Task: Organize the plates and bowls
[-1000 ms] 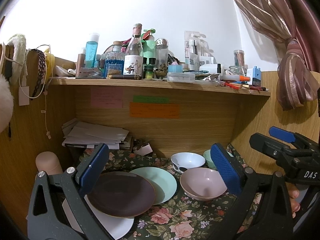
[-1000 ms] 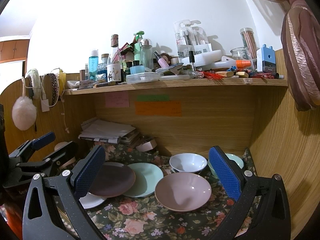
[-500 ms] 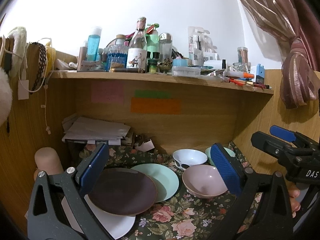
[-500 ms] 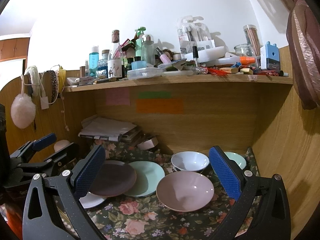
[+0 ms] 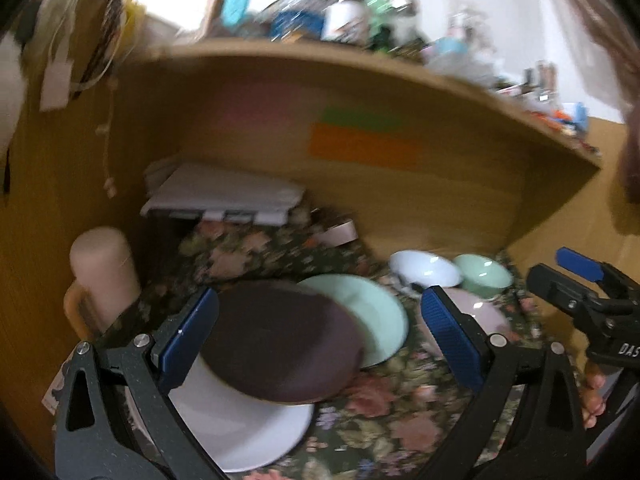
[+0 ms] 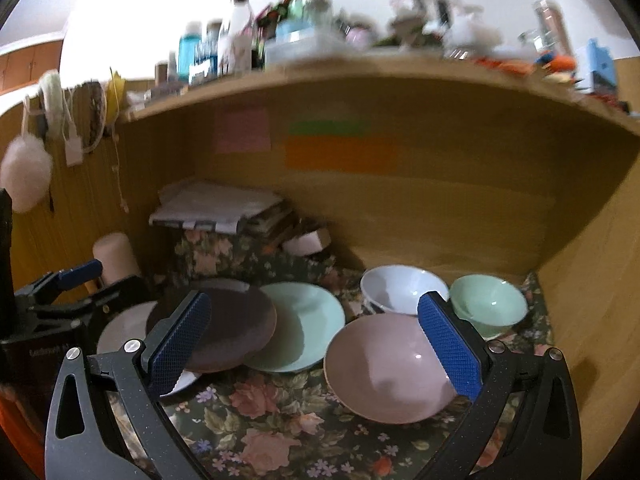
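Observation:
On the floral cloth [image 6: 256,436] a dark brown plate [image 5: 280,344] lies over a white plate [image 5: 240,428] and a mint green plate [image 5: 368,312]. To their right stand a pink bowl [image 6: 388,368], a white bowl [image 6: 400,286] and a mint green bowl [image 6: 486,304]. My left gripper [image 5: 320,336] is open and empty just above the brown plate. My right gripper [image 6: 316,344] is open and empty above the pink bowl and green plate. Each gripper shows at the edge of the other's view.
A wooden shelf [image 6: 400,76] crowded with bottles overhangs the nook. Papers and books [image 6: 216,204] are stacked at the back left. A pink cylinder [image 5: 104,268] stands by the left wall. Wooden walls close in left, back and right [image 6: 592,280].
Both grippers have tilted down and moved in closer to the dishes. The dishes have not moved. Both views are blurred by motion.

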Tool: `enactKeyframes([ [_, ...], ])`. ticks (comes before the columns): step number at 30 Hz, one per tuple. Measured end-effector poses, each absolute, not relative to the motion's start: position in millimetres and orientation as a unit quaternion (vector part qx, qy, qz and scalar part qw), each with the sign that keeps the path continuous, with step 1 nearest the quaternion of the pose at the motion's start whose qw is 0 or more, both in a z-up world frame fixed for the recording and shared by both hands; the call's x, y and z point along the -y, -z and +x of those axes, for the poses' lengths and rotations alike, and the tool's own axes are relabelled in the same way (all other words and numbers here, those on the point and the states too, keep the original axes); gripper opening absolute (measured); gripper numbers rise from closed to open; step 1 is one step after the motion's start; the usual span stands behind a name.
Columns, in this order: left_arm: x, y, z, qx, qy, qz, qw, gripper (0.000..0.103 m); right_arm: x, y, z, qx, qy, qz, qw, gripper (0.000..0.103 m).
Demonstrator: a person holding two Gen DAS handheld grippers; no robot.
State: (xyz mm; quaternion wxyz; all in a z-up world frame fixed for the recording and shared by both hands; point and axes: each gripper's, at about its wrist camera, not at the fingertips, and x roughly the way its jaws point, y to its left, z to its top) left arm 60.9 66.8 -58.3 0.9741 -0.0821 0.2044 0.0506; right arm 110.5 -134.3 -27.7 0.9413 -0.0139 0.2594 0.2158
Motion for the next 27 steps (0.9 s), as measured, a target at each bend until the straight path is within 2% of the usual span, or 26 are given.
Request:
enactKeyframes([
  [16, -151, 136, 114, -0.321, -0.127, -0.108, 0.932, 0.103, 58, 101, 194, -0.371, -0.290, -0.070, 0.879, 0.102],
  [17, -154, 139, 118, -0.328, -0.128, -0.108, 0.930, 0.103, 54, 106, 200, -0.382, -0.295, -0.072, 0.873, 0.100],
  [19, -162, 147, 124, -0.341, -0.128, -0.116, 0.924, 0.103, 45, 115, 209, -0.400, -0.305, -0.078, 0.861, 0.090],
  [21, -168, 153, 128, -0.351, -0.128, -0.122, 0.919, 0.102, 36, 125, 218, -0.420, -0.309, -0.084, 0.849, 0.086],
  [25, -177, 162, 134, -0.367, -0.122, -0.126, 0.913, 0.087, 25, 143, 234, -0.456, -0.311, -0.087, 0.829, 0.073],
  [27, -182, 165, 137, -0.374, -0.116, -0.134, 0.910, 0.086, 21, 152, 241, -0.475, -0.313, -0.082, 0.819, 0.066],
])
